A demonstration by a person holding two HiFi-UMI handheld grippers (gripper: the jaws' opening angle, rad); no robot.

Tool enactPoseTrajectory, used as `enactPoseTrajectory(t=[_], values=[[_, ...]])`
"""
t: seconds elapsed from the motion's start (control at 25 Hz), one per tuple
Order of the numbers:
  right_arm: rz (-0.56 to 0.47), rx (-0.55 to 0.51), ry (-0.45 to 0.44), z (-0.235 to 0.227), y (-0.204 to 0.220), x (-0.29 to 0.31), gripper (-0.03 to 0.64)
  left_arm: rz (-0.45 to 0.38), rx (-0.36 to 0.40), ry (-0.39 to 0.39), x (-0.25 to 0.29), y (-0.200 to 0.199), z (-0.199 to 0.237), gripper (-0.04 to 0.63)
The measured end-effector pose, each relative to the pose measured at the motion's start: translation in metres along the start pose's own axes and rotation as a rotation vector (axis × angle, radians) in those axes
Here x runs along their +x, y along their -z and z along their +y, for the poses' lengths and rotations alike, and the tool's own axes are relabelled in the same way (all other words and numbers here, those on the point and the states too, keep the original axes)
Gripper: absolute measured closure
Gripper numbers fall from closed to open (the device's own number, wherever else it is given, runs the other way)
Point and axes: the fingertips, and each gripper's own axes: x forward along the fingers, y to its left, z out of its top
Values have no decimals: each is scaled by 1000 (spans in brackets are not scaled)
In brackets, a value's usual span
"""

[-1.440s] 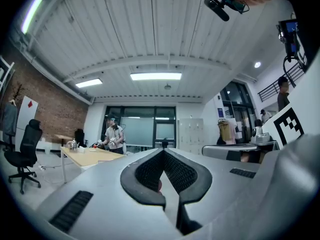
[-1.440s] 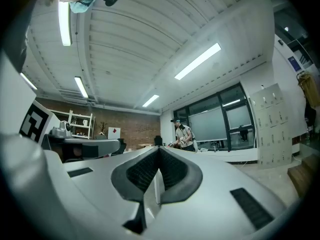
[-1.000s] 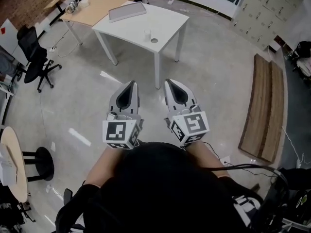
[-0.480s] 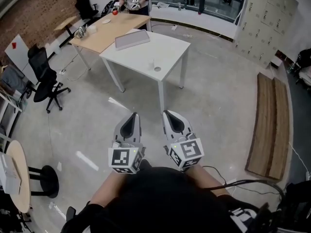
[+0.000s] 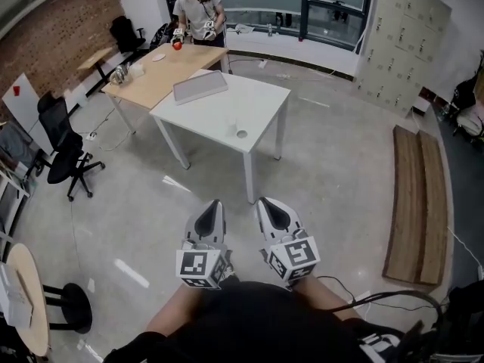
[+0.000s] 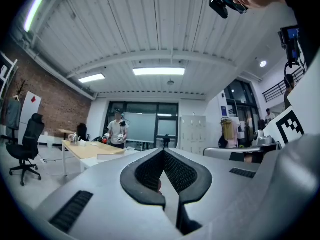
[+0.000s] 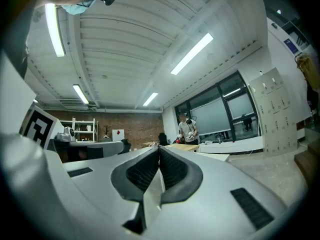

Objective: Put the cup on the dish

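While both tools are held level and side by side low in the head view, the left gripper and the right gripper each have their jaws pressed together at the tips with nothing gripped. Each gripper's own view confirms this: the left gripper's dark ribbed pads meet in a point, and so do the right gripper's. A small pinkish patch sits in the hollow behind the left pads, too small to identify.

The cup stands on the white table at 12 o'clock from the grippers, well apart from them, near the table's 5 o'clock corner. It is tiny and pale against the tabletop, so its shape is hard to read. The dish lies just beside it at 4 o'clock; whether they touch cannot be told. A grey tray rests at 10 o'clock from the cup.

A wooden table adjoins the white one at 10 o'clock, and a person stands at its far end holding something that is unclear. In both gripper views the jaws cover the middle of the scene and neither the cup nor the dish can be made out. The holder's forearms are largely hidden by their own dark top, which the bottom edge of the head view cuts off.
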Motion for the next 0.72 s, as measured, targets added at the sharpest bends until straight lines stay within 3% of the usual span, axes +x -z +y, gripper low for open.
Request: enactPoseTrajectory(t=[0.28,0.72], values=[[-16,-12,-27,1,-3,29,603,13,-12,70,32,6,11,595],[40,10,-42,13,17,126,603,35,-41,56,77,17,96,595]])
